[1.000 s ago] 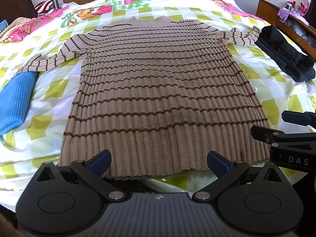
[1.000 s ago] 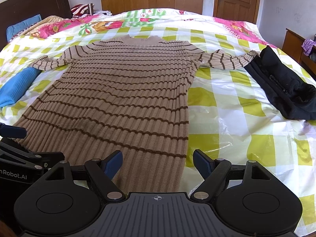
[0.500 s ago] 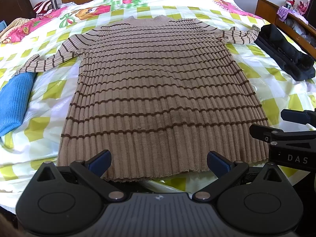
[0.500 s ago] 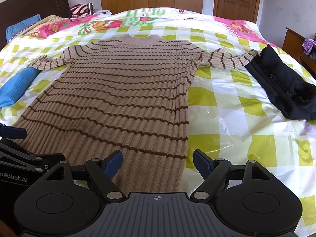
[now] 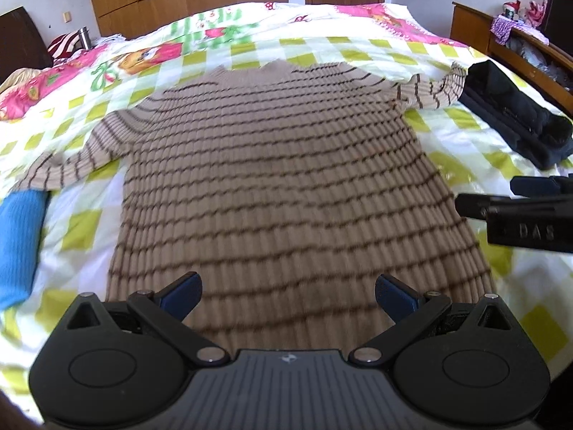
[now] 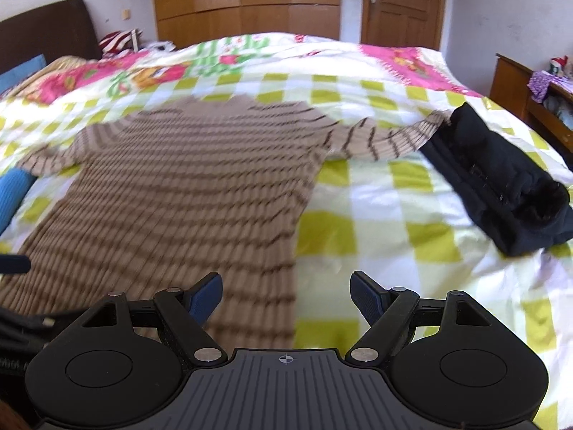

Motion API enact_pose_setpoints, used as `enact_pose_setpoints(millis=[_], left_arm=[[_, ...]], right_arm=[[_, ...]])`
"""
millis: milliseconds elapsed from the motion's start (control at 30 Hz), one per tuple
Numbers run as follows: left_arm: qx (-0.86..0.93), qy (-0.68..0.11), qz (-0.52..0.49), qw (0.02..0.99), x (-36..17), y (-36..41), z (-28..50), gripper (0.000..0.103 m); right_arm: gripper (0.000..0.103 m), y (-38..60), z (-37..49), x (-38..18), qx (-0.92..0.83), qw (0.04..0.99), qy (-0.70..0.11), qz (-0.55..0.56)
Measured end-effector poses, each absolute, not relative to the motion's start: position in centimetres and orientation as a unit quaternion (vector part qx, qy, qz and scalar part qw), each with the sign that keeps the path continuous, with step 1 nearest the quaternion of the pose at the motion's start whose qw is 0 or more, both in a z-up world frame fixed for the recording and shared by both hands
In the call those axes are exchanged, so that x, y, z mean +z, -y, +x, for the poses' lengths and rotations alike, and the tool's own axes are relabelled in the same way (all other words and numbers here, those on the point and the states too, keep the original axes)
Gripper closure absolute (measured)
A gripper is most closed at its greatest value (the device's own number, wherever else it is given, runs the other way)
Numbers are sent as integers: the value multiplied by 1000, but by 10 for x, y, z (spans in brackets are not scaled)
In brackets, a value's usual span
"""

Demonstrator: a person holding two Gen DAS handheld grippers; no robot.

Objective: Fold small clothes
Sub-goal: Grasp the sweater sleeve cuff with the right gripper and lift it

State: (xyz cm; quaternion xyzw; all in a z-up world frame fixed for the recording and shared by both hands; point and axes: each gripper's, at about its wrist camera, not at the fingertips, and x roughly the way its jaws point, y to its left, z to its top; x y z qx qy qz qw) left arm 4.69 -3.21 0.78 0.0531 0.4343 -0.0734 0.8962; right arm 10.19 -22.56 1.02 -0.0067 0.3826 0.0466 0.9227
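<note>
The sweater (image 5: 279, 179) is tan with thin dark-brown stripes. Under it the bed cover (image 6: 376, 222) is white with yellow-green checks, turning pink floral toward the upper frame. Bright blue cloth (image 5: 18, 243) at left; black garment (image 6: 501, 186) at right.

Left tongs (image 5: 288, 295) spread wide, empty. Right tongs (image 6: 286, 292) spread wide, empty, level alongside.

Striped brown sweater (image 6: 186, 186) lies flat on the bed (image 6: 386, 215), one sleeve touching a black garment (image 6: 501, 186) toward the right edge; right gripper (image 6: 286, 292) spread wide, empty.
</note>
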Motion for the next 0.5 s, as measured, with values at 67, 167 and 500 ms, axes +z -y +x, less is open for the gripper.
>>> enact_pose_setpoints(millis=[67, 167, 500], left_arm=[[-77, -432, 55, 897, 6, 37, 58, 0], [-84, -429, 59, 898, 3, 44, 75, 0], [-107, -418, 62, 900, -13, 62, 128, 0]], right_arm=[[23, 230, 115, 10, 40, 924, -380, -1], [23, 237, 134, 8, 30, 924, -381, 10], [24, 280, 206, -5, -2, 915, -395, 84]])
